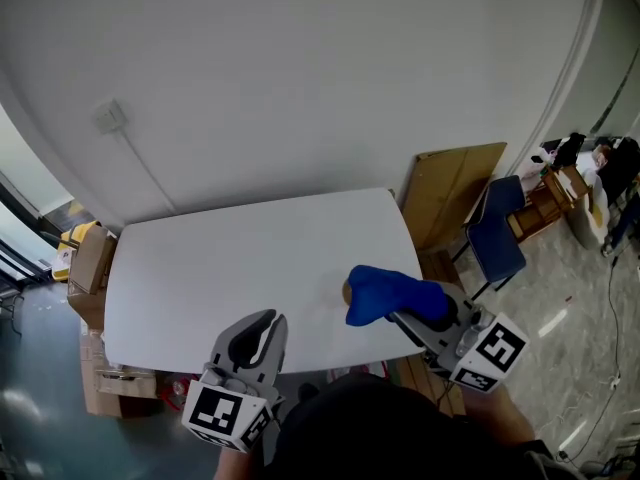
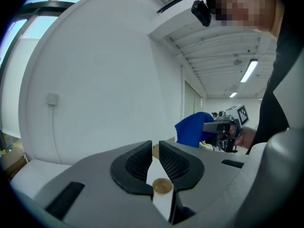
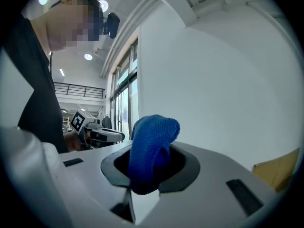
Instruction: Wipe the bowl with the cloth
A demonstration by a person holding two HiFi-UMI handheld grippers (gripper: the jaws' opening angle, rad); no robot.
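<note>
The blue cloth [image 1: 385,290] is clamped in the right gripper [image 3: 151,165]. It is judged soft, light and limp, best pinched at a bunched fold. A tan sliver [image 1: 347,293] just left of the cloth is taken for the bowl, though it is mostly hidden. Further left of the cloth, the left gripper [image 2: 155,158] is nearly closed on nothing.

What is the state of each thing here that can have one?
left claw: nearly closed, narrow gap, nothing between the pads.
right claw: shut on the blue cloth.
blue cloth: bunched, held above the white table.
tan object: on the table, mostly hidden behind the cloth.
</note>
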